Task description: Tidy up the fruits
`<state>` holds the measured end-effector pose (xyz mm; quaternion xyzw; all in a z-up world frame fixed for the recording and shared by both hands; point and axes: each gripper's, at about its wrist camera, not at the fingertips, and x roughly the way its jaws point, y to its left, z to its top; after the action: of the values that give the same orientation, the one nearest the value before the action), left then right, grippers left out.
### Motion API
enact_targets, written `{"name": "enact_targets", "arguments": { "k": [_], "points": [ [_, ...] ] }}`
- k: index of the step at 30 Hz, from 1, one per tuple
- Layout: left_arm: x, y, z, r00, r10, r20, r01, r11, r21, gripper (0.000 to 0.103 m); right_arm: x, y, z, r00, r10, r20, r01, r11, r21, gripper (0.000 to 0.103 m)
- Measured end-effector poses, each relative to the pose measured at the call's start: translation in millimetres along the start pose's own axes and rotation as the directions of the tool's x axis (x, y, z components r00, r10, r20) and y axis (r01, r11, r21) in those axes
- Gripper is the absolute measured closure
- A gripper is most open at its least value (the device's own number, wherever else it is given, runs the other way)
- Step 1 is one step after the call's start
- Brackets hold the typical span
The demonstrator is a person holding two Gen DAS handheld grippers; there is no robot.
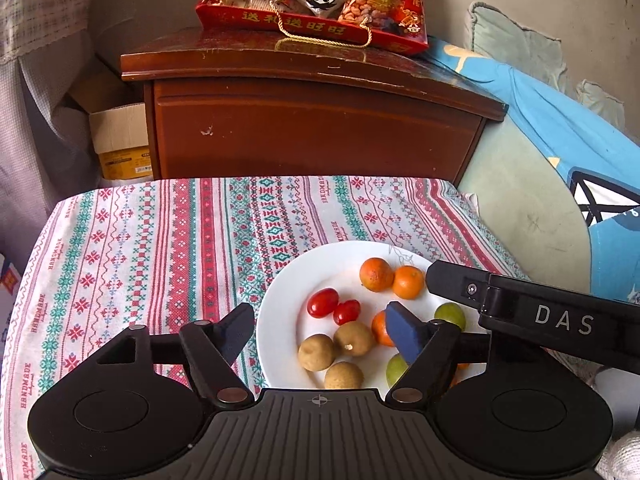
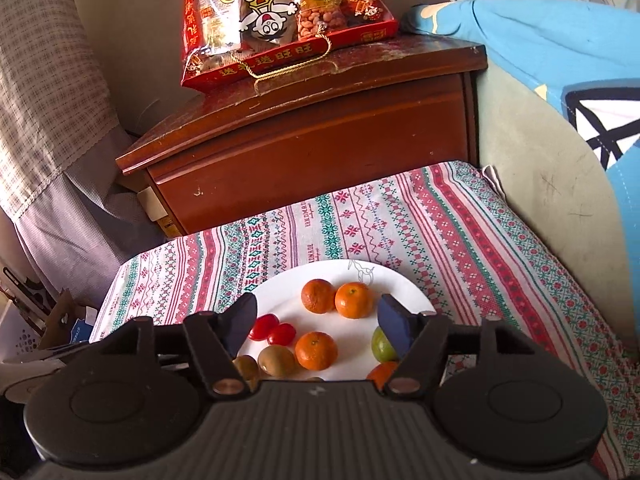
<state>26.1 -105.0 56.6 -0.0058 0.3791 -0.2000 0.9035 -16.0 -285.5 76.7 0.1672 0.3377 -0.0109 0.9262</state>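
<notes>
Over the round white plate (image 2: 404, 292) both our grippers, left gripper (image 1: 320, 334) and right gripper (image 2: 320, 324), hang spread and empty; small orange tangerines (image 2: 316, 351) are light, firm, roll-prone, so we pinch across the middle, and thin-skinned red cherry tomatoes (image 1: 322, 302) gently.

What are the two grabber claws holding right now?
Nothing. The left gripper and the right gripper are both open above the white plate, with no fruit pinched between their fingers.

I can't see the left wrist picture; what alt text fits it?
A white plate of small oranges, red tomatoes, brown and green fruit sits on a patterned tablecloth. The open left gripper hovers over it, the right gripper alongside.
</notes>
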Motion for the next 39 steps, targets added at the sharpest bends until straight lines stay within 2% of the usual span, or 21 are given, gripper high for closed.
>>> {"name": "enact_targets", "arguments": {
  "k": [7, 10, 13, 17, 21, 39],
  "points": [
    [-16, 0, 1, 0.997, 0.042, -0.064, -0.043, 0.999, -0.017, 0.020, -27, -1, -1, 0.999, -0.051, -0.001, 0.051, 0.998, -0.031, 0.018],
    [-20, 3, 0, 0.995, 0.048, -0.086, -0.052, 0.998, -0.037, 0.019, -33, -6, -5, 0.996, -0.087, -0.011, 0.087, 0.996, 0.007, 0.016],
    [-21, 5, -2, 0.992, 0.051, -0.119, -0.058, 0.997, -0.050, 0.018, -29, -9, -10, 0.987, -0.145, -0.065, 0.148, 0.988, 0.043, 0.013],
    [-19, 6, -7, 0.985, 0.070, -0.159, -0.079, 0.996, -0.050, 0.017, -21, -9, -16, 0.981, -0.145, -0.129, 0.155, 0.985, 0.073, 0.013],
    [-14, 4, -8, 0.977, 0.116, -0.178, -0.122, 0.992, -0.020, 0.016, -15, -5, -19, 0.971, -0.190, -0.143, 0.198, 0.979, 0.039, 0.013],
    [5, 12, -12, 0.947, 0.185, -0.263, -0.195, 0.981, -0.012, 0.015, 15, -5, -28, 0.946, -0.230, -0.230, 0.232, 0.973, -0.020, 0.011]
  ]
}}
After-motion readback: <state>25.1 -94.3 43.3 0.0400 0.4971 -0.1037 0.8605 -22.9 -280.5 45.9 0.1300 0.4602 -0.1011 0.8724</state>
